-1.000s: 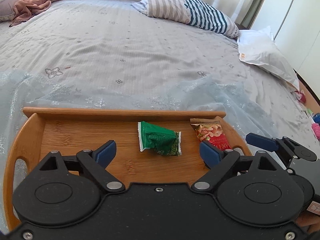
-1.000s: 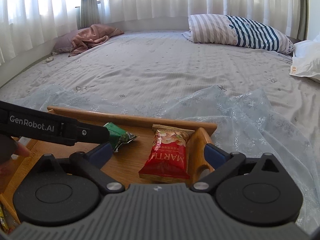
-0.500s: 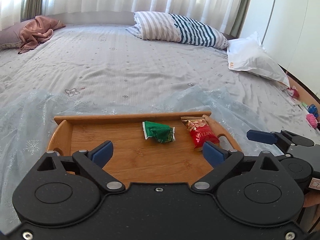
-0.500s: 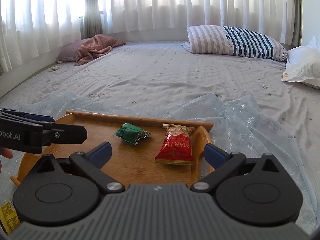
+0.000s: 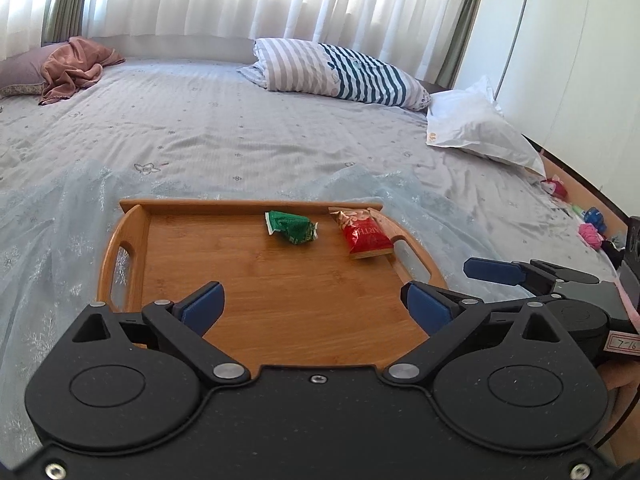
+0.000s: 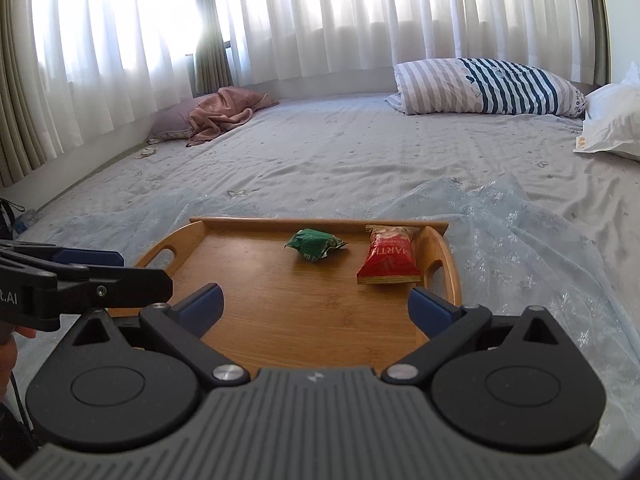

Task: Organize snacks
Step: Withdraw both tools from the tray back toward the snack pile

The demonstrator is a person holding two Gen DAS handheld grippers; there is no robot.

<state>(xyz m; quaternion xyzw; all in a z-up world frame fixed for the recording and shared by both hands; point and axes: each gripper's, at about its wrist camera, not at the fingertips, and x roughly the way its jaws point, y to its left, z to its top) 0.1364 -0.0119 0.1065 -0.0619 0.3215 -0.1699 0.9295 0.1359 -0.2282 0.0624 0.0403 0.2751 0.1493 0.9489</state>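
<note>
Nearest the cameras, the left claw (image 5: pixel 312 306) is held spread wide over the near part of the wooden tray (image 5: pixel 280 320), with nothing between its blue pads (image 5: pixel 202 306); its jaws have just been opening further, which suits a release that is finished, not a grasp. The right claw (image 6: pixel 316 306) is likewise seen spread and empty, poised above the tray's near right edge. Both are kept clear of the snacks, presumably so that nothing is disturbed.

Further in, the green snack packet (image 5: pixel 292 228) is found lying crumpled on the tray floor close to the far wall. Just to its right, the red snack packet (image 5: pixel 366 234) is propped at a slant against the tray's right handle wall, apart from the green one. The two appear to have been gathered toward the far right corner, so the tidying is judged largely done for these items.

Beyond the tray, a sheer blue cloth (image 6: pixel 520 240) is spread over the bed (image 5: pixel 240 120), probably as a working surface. A striped pillow (image 5: pixel 340 72) is seen at the far end.
</note>
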